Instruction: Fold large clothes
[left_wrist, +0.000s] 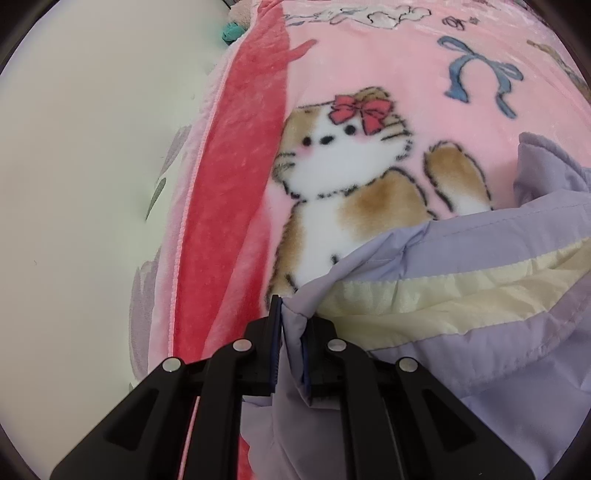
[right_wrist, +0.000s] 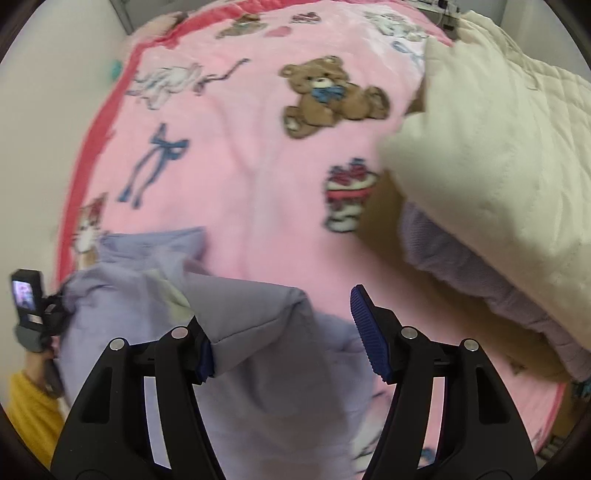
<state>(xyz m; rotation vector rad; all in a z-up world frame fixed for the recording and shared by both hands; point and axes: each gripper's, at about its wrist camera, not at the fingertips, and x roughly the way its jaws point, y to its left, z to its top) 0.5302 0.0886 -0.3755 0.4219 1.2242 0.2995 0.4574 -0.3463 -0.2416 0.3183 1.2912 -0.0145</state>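
A lilac padded garment (left_wrist: 480, 332) with a cream band (left_wrist: 443, 291) lies on a pink animal-print blanket (left_wrist: 369, 74). My left gripper (left_wrist: 291, 317) is shut on a corner of the garment, low over the blanket near its red border (left_wrist: 236, 184). In the right wrist view a folded lilac part of the garment (right_wrist: 258, 350) lies between the wide-apart jaws of my right gripper (right_wrist: 284, 328). It rests by the left pad, and the ribbed blue right pad (right_wrist: 369, 332) stands clear of it. The left gripper (right_wrist: 48, 314) shows at the garment's far left edge.
A cream quilted cover (right_wrist: 498, 147) and a lilac knitted layer (right_wrist: 480, 280) are piled at the blanket's right side. A pale surface (left_wrist: 92, 184) runs along the blanket's left edge. A yellow sleeve (right_wrist: 29, 413) shows at the lower left. A teal item (left_wrist: 232, 31) lies by the far corner.
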